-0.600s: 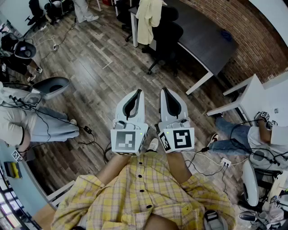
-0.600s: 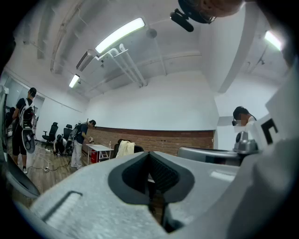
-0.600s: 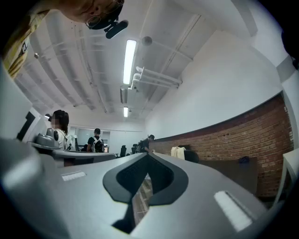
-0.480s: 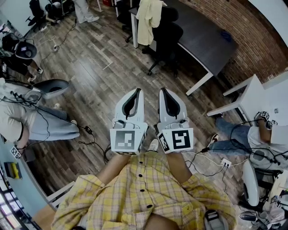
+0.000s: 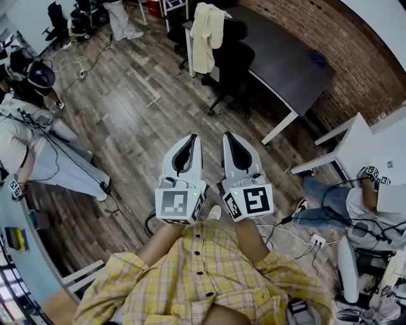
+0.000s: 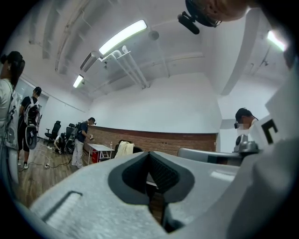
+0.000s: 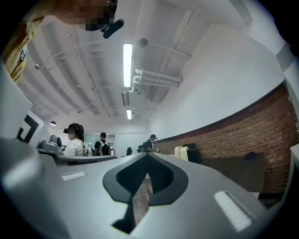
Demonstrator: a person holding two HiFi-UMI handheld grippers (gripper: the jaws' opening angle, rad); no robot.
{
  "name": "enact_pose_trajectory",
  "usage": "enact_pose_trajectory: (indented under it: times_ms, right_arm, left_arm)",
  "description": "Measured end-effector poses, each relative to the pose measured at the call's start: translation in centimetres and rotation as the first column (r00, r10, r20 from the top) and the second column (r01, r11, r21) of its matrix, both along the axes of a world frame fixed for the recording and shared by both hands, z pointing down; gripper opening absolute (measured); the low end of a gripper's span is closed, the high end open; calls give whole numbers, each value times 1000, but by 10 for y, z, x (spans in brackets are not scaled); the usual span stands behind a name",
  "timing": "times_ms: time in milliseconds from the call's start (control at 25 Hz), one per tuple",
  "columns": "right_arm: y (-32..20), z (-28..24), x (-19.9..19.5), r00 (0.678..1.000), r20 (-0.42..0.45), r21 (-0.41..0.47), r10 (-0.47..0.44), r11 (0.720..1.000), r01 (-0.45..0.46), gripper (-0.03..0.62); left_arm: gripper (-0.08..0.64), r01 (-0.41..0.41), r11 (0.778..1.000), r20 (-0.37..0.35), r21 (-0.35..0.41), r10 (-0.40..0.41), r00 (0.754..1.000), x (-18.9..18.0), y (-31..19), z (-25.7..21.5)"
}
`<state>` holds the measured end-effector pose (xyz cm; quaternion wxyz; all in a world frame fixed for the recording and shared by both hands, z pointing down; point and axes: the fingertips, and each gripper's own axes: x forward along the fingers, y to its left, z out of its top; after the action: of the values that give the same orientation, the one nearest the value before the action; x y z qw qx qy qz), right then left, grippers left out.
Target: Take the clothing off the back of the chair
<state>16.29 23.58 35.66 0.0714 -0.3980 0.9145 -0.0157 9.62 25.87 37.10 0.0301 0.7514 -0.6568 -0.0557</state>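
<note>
A cream garment [image 5: 206, 35] hangs over the back of a black office chair [image 5: 233, 60] beside a dark desk [image 5: 285, 57], far across the wooden floor from me. Both grippers are held side by side at chest height, pointing level toward it. The left gripper [image 5: 192, 137] is shut and holds nothing. The right gripper [image 5: 226, 136] is shut and holds nothing as well. In the left gripper view the garment [image 6: 124, 149] shows small, above the closed left gripper [image 6: 148, 154]. From the right gripper [image 7: 147, 155], the garment [image 7: 181, 152] appears against the brick wall.
A person [image 5: 38, 152] crouches at the left with cables [image 5: 120, 209] trailing over the floor. Another person [image 5: 355, 203] sits at the right by a white table [image 5: 355, 143]. A brick wall [image 5: 374, 51] runs behind the desk. More chairs [image 5: 57, 16] stand far left.
The chair, desk and floor have slid down the head view, so I have come a little nearer. The person at the left has shifted. Both grippers stay shut, side by side.
</note>
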Motion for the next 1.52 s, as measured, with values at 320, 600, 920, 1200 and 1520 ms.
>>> enact_pose_trajectory:
  times_ms: [320, 600, 920, 1200, 1520]
  right_arm:
    - [-12, 7, 27, 999, 16, 26, -40, 999, 40, 6]
    - [-20, 16, 35, 996, 27, 7, -84, 996, 84, 6]
    - [-57, 27, 18, 995, 3, -19, -96, 995, 96, 6]
    - [-96, 22, -17, 993, -11, -2, -119, 993, 119, 6]
    - [-165, 8, -68, 997, -7, 26, -82, 996, 82, 6]
  left_arm:
    - [0, 70, 997, 13, -6, -70, 997, 20, -6, 19]
    - [0, 93, 995, 38, -22, -92, 995, 37, -11, 26]
    - [0, 103, 994, 28, -36, -102, 994, 21, -46, 37]
    - [0, 112, 994, 17, -19, -112, 994, -9, -90, 33]
    - [0, 87, 996, 14, 18, -88, 996, -64, -160, 18]
